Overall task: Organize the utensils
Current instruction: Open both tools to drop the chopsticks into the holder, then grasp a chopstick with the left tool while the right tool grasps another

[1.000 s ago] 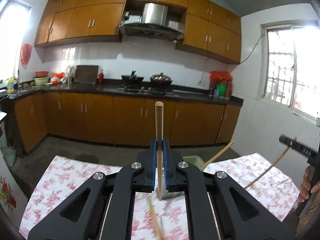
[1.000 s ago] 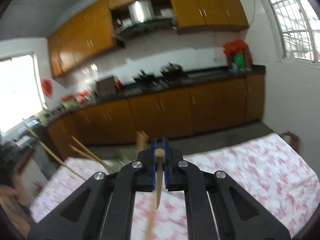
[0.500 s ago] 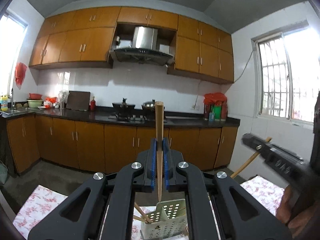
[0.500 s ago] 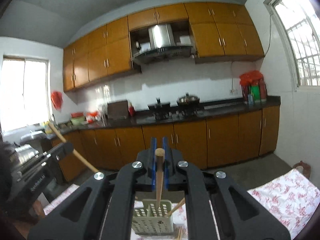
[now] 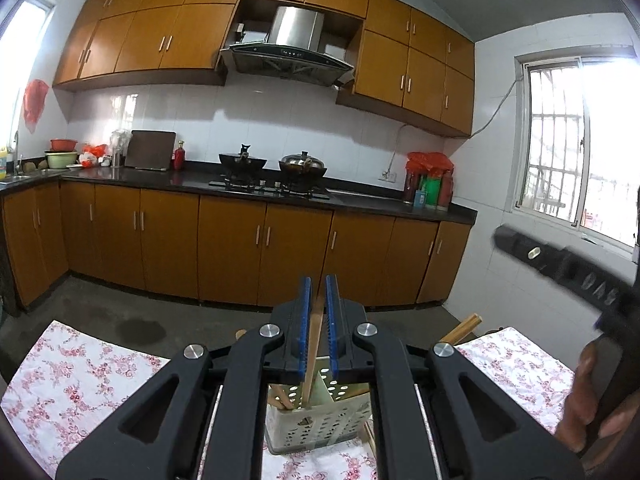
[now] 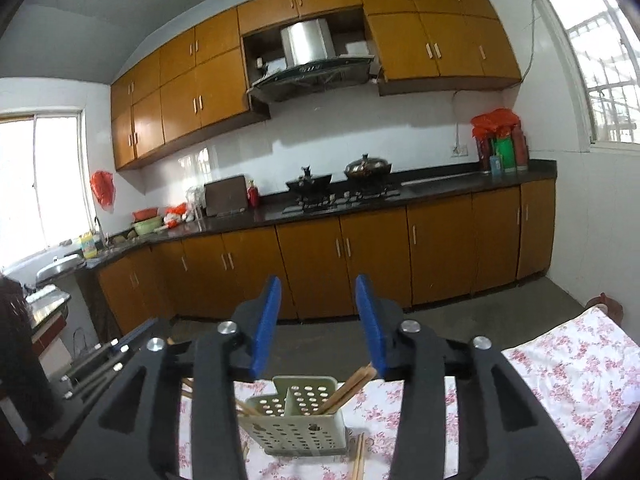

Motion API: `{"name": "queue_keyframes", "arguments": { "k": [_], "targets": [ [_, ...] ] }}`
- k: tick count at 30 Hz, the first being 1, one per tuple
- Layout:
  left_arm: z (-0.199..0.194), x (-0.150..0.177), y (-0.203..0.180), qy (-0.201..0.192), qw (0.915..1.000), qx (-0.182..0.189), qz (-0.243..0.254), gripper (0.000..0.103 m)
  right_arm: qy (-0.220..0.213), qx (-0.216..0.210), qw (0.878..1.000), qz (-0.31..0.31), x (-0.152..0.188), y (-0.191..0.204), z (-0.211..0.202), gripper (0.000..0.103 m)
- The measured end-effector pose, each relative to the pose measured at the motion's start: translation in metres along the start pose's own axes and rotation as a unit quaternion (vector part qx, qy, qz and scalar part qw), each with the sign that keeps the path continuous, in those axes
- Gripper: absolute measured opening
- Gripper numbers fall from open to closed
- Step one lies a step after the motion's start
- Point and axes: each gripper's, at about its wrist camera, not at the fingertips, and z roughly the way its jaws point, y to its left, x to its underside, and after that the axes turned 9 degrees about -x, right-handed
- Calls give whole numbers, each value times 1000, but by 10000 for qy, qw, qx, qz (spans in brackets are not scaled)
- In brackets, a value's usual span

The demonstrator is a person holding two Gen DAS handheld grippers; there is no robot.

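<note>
A pale green perforated holder (image 5: 316, 424) (image 6: 296, 420) with two compartments stands on the floral tablecloth (image 5: 80, 380). My left gripper (image 5: 317, 284) hovers right over it. Its jaws are opening, a narrow gap apart. A wooden chopstick (image 5: 312, 352) leans loosely between the pads with its lower end inside the holder. My right gripper (image 6: 318, 292) is also above the holder; its jaws are opening wide and nothing is between them. Chopsticks (image 6: 348, 390) lean in the holder's right compartment and more chopsticks (image 6: 246, 408) in its left.
A loose pair of chopsticks (image 6: 358, 456) lies on the cloth in front of the holder. One black finger (image 5: 560, 266) of the right gripper and the hand (image 5: 580, 392) on it crowd the right side. Kitchen cabinets (image 5: 240, 248) stand beyond the table.
Both grippers came in over the holder. The right jaws spread and its chopstick is gone from between them. The left chopstick slid down from high above the pads into the holder.
</note>
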Motion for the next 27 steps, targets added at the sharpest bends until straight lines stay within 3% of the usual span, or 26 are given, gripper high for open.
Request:
{"name": "queue_keyframes", "arguments": {
  "k": [4, 7, 9, 11, 14, 17, 21, 27],
  "targets": [
    [-13, -5, 5, -109, 9999, 12, -64, 20, -141, 222, 9996, 130, -1, -13, -35, 44],
    [-31, -7, 16, -198, 9996, 21, -202, 28, 67, 536, 9983, 224, 19, -30, -58, 44],
    [-46, -2, 27, -192, 9995, -93, -235, 30, 515, 802, 9949, 324, 48, -46, -62, 44],
    [-58, 12, 41, -57, 9992, -308, -249, 32, 1237, 799, 9878, 504, 86, -61, -52, 42],
    [-58, 46, 59, 519, 9962, -674, -201, 33, 2457, 612, 9637, 851, 158, -73, -29, 17],
    [-45, 91, 77, 1378, 9866, -855, -194, 33, 3229, 331, 9396, 1081, 216, -68, -13, 13],
    [-33, 141, 89, 2293, 9691, -819, -390, 32, 3546, 154, 9275, 1170, 250, -55, -4, 13],
    [-27, 183, 76, 2897, 9550, -555, -311, 31, 3685, 180, 9252, 891, 263, -38, 4, 13]
  ]
}}
